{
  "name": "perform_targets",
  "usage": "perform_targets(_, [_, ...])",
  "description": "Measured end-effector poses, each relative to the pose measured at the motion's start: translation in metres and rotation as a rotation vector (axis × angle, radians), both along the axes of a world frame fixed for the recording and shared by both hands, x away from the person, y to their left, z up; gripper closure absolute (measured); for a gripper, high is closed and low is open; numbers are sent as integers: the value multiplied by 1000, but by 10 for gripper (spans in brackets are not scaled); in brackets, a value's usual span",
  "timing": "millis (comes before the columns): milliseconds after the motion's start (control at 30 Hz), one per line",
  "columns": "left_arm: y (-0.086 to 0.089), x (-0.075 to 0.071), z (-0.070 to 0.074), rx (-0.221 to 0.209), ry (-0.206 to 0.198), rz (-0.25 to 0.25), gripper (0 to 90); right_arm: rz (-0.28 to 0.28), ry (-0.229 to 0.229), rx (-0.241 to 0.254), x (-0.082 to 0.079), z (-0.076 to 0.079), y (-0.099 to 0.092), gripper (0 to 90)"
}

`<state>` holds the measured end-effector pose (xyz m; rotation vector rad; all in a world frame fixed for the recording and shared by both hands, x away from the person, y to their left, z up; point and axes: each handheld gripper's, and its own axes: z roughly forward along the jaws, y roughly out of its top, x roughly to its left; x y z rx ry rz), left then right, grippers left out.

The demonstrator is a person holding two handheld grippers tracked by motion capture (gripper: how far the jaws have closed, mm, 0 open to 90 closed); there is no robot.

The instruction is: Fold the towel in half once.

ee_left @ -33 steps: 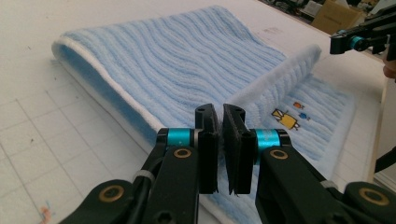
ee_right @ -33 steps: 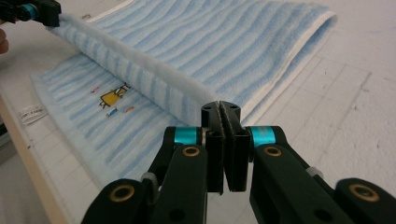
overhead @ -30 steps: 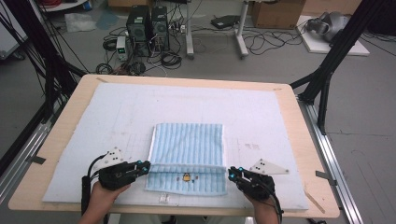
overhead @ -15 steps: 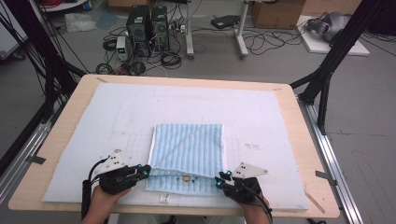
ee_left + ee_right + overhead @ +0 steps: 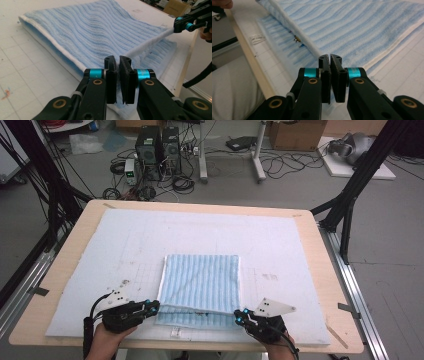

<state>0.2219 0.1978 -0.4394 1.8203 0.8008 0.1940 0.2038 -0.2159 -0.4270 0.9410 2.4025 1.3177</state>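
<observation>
- Nearest the person, one left gripper [image 5: 152,307] and one right gripper [image 5: 240,316] sit at the two front corners of the towel [image 5: 201,285], each in a hand: two grippers, two hands.
- The left gripper's jaws are pressed together on the towel's near-left corner, with the white hem running out from between them in the left gripper view [image 5: 117,66].
- The right gripper's jaws have just been closing and now stand pinched on the near-right corner of the upper layer, as the right gripper view [image 5: 330,64] shows.
- There is one towel, light blue with ribbed stripes, folded in two layers and lying toward the front middle of the white mat [image 5: 125,250].
- The upper layer's front edge is lifted and stretched between the grippers, and a strip of the lower layer shows below it.
- Judged risk: the right pinch looks shallow, right at the hem, so a pull could slip the corner free and let the layer sag.
- Judged risk: uneven lifting could drag the lower layer along and skew the fold.
- Behind the towel, one mat covers one wooden table [image 5: 320,270].
</observation>
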Motion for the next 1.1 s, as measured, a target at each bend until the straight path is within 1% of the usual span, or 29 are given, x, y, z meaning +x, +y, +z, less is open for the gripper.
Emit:
perform_targets(67, [0,-3,-3,7,17,-7,834,9,-4,-28,-3,-1,1,868])
perform_targets(100, [-1,-4,-6,7,34,-17,813,15,2,-39,-5,-1,1,864])
perform_targets(133, [-1,-4,-8,8,41,-8,733,12,12,-52,-5,-2,2,837])
perform_targets(167, [0,-4,-9,7,44,10,645,11,20,-49,-5,-3,1,803])
perform_targets(200, [0,-4,-8,0,44,23,582,8,28,-36,-5,-4,-1,769])
perform_targets(233, [3,-3,-7,-9,37,35,560,1,27,-22,-4,-4,-2,759])
perform_targets(300, [8,-2,-4,-32,23,73,512,-20,19,25,-3,-2,-7,725])
perform_targets(333, [10,-1,-3,-41,18,86,512,-31,9,45,-2,-2,-9,718])
perform_targets(367, [12,1,-2,-51,14,98,512,-43,8,56,-1,-1,-10,717])
perform_targets(433, [15,3,-2,-62,12,110,512,-64,6,62,1,-2,-10,707])
perform_targets(467, [16,4,-1,-60,11,117,514,-79,7,51,3,-3,-8,707])
perform_targets(533, [16,6,-1,-58,7,125,517,-84,15,17,6,-8,-4,712])
perform_targets(567, [16,7,0,-55,3,129,520,-74,30,-16,9,-12,0,724])
perform_targets(633, [15,9,1,-55,-2,128,526,-47,48,-56,10,-16,7,770])
perform_targets(667, [15,10,2,-54,-5,128,527,-30,54,-90,9,-18,9,797])
perform_targets(700, [15,11,2,-54,-5,131,529,-15,63,-119,8,-18,11,804])
perform_targets(733, [15,13,3,-53,-7,134,529,-9,57,-126,7,-18,11,824])
perform_targets(767, [15,16,3,-58,-1,140,529,2,75,-127,7,-17,11,836])
perform_targets(833, [14,20,4,-61,1,142,529,25,70,-156,4,-15,9,836])
perform_targets(867, [14,23,4,-60,3,138,529,40,60,-163,2,-15,9,833])
perform_targets(933, [13,29,4,-57,4,137,530,61,58,-166,0,-15,7,827])
perform_targets(1000, [11,34,5,-54,4,137,530,75,79,-157,0,-14,4,817])
perform_targets(1033, [10,38,6,-57,4,136,530,78,84,-153,1,-13,3,791])
perform_targets(1100, [9,44,7,-55,8,129,532,90,102,-109,4,-12,0,737])
